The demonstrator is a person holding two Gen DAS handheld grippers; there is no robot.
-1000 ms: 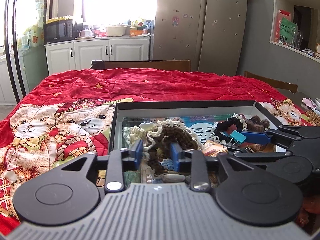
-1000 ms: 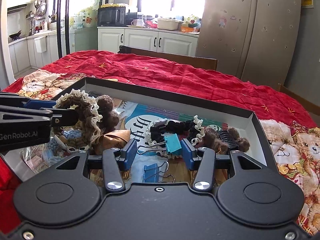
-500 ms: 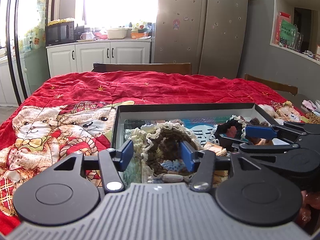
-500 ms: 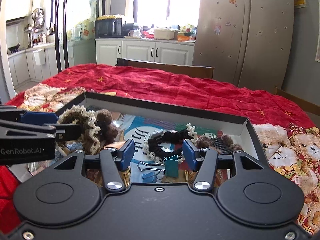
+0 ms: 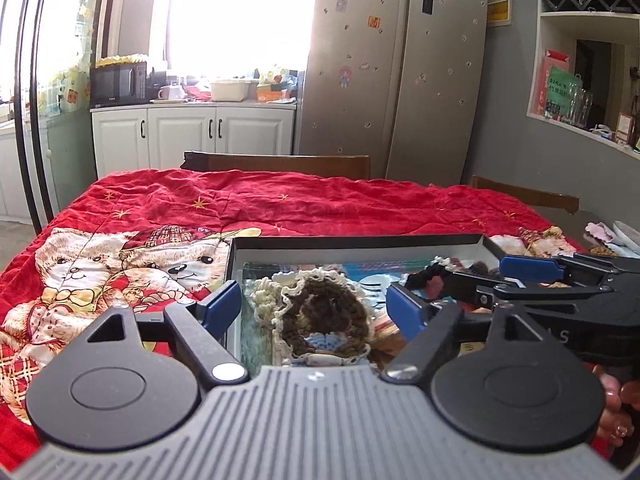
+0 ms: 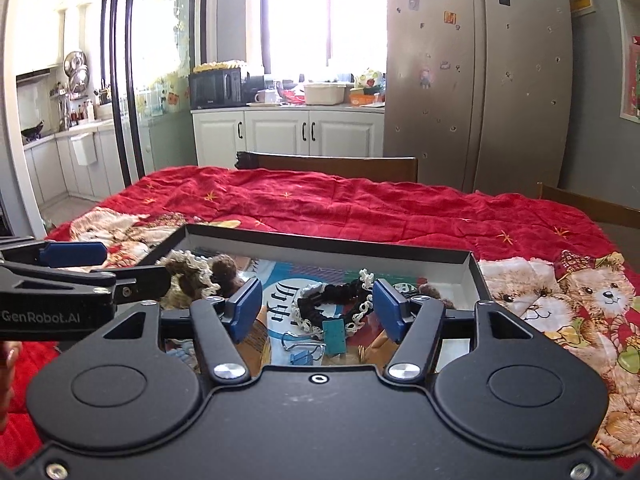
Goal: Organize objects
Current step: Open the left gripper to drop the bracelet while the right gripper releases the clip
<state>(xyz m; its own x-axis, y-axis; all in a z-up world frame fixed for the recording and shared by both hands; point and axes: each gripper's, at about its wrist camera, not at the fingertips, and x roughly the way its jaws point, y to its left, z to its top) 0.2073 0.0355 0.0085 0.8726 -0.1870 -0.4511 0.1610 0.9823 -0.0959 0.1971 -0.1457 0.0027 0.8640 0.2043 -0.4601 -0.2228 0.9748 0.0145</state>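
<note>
Since a second ago both grippers have drawn back and up from the tray, and both sets of jaws have spread from a narrow gap to wide. Left gripper: blue pads far apart, nothing between them, hovering over the near left end of the black tray. Straight ahead of it, down in the tray, lies the brown crocheted scrunchie with cream lace edging; a pale blue knitted piece sits at its near edge. Not touched by either pad.

Right gripper: also wide, empty, held above the near right part of the tray. Between its pads, lower down, lies the black scrunchie with white lace trim. Just nearer, a teal binder clip stands on edge with its wire handles to the left; a smaller blue binder clip lies just beside it, partly hidden behind the gripper body. A second brown scrunchie shows at the tray's far right, mostly hidden.

Each gripper shows in the other's view: the left one enters from the left edge of the right wrist view, near the brown scrunchie.

Tray rests on a red quilt printed with teddy bears. Wooden chair backs behind; white cabinets and a steel fridge beyond.
</note>
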